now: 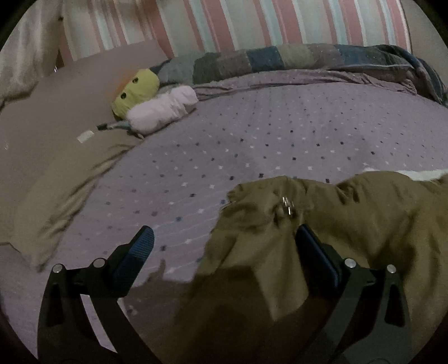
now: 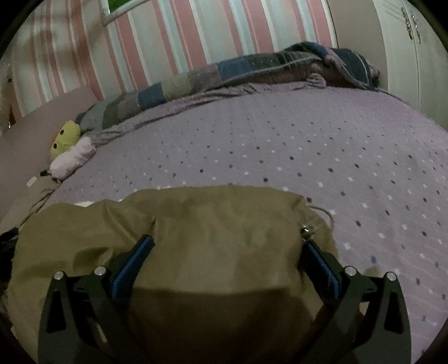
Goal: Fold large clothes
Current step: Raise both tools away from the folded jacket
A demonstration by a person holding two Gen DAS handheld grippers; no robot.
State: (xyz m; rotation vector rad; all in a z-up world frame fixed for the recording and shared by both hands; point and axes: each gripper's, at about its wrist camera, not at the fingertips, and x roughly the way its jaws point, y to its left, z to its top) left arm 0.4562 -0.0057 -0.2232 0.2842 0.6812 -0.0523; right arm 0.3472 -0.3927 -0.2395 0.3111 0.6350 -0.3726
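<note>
An olive-brown garment (image 1: 350,224) lies bunched on the purple dotted bedspread (image 1: 252,134), with a metal zipper pull (image 1: 288,208) near its left edge. My left gripper (image 1: 224,246) is open over that left edge; the cloth drapes between the fingers and against the right finger. In the right wrist view the garment (image 2: 210,224) spreads wide with a drawstring (image 2: 324,215) and a metal clip (image 2: 305,231) at its right end. My right gripper (image 2: 226,252) is open, its fingers spread over the cloth.
A green and lilac plush toy (image 1: 145,103) lies at the bed's far left beside a tan pillow (image 1: 70,179). A patchwork blanket (image 1: 308,58) is rolled along the striped wall (image 1: 252,22). A white cabinet (image 2: 406,42) stands at the far right.
</note>
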